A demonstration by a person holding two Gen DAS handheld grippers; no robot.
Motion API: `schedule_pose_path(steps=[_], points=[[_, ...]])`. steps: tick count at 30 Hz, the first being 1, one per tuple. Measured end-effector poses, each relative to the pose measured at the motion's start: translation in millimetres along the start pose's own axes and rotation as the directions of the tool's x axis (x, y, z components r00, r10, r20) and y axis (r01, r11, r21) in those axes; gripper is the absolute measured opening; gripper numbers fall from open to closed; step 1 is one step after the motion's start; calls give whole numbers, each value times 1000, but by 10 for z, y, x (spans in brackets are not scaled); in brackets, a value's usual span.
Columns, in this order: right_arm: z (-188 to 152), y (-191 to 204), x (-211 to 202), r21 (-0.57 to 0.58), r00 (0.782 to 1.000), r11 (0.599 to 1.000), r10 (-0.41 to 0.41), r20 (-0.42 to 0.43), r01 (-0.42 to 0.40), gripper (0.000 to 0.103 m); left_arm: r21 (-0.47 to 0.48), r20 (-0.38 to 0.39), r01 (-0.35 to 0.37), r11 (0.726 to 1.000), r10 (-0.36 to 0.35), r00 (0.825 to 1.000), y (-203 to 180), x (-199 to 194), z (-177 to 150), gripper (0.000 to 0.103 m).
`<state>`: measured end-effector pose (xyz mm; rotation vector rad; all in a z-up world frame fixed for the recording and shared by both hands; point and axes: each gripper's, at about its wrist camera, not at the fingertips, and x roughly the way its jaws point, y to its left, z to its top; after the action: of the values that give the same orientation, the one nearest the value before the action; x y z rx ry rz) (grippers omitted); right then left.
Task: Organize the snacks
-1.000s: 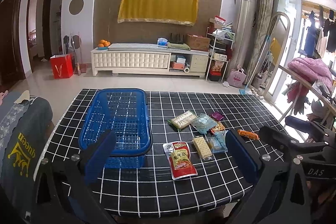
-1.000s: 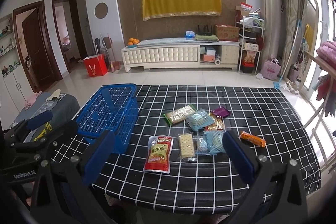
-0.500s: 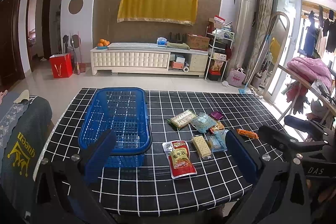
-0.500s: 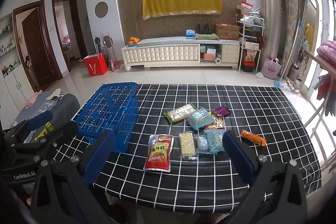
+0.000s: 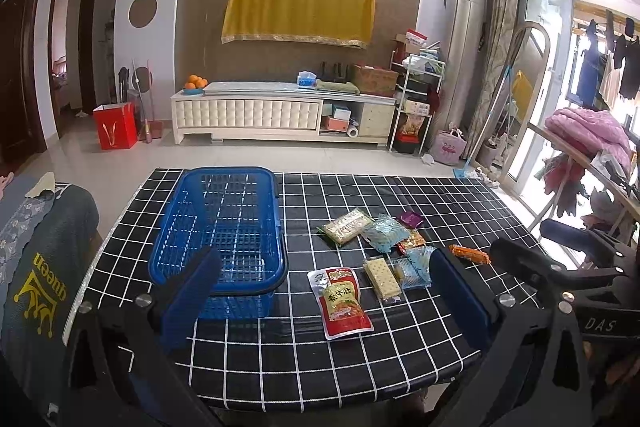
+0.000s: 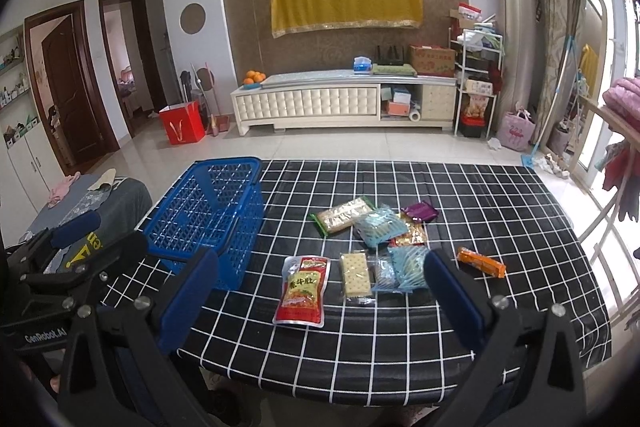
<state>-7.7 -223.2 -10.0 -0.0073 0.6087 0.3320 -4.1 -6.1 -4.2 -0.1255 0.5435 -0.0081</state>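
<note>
Reading "DAS" on the right tongs (image 5: 600, 325).

A home living room: TV cabinet (image 5: 280, 115), draped screen (image 5: 298, 9), drying laundry (image 5: 586, 131).

The right tool (image 6: 320, 291) hangs above the near edge of the black checked tabletop (image 6: 480, 211), its blue fingers (image 6: 188, 299) spread wide with nothing between them. Beyond it lie a red pouch (image 6: 303, 290), a cracker pack (image 6: 354, 273) and other snack packets, an orange bar (image 6: 481, 261) apart to the right. The blue basket (image 6: 208, 215) stands left, beside the left tool (image 6: 76, 227).
</note>
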Motion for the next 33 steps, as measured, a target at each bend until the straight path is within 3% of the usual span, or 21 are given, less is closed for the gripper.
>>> schedule_pose_path(steps=[15, 24, 28, 33], points=[[76, -20, -1, -15, 1000, 1000, -13, 15, 13, 103, 13, 7, 9, 1000, -9, 1000, -28, 18, 74, 103], [211, -240, 173, -26, 986, 988, -148, 70, 150, 103, 25, -43, 23, 999, -22, 999, -91, 369, 242, 103], [257, -498, 403, 42, 990, 990, -138, 0, 138, 103, 27, -94, 32, 999, -29, 995, -127, 652, 289, 103], [233, -701, 789, 40, 989, 994, -100, -112, 105, 103, -12, -188, 68, 998, -69, 980, -162, 1113, 291, 103]])
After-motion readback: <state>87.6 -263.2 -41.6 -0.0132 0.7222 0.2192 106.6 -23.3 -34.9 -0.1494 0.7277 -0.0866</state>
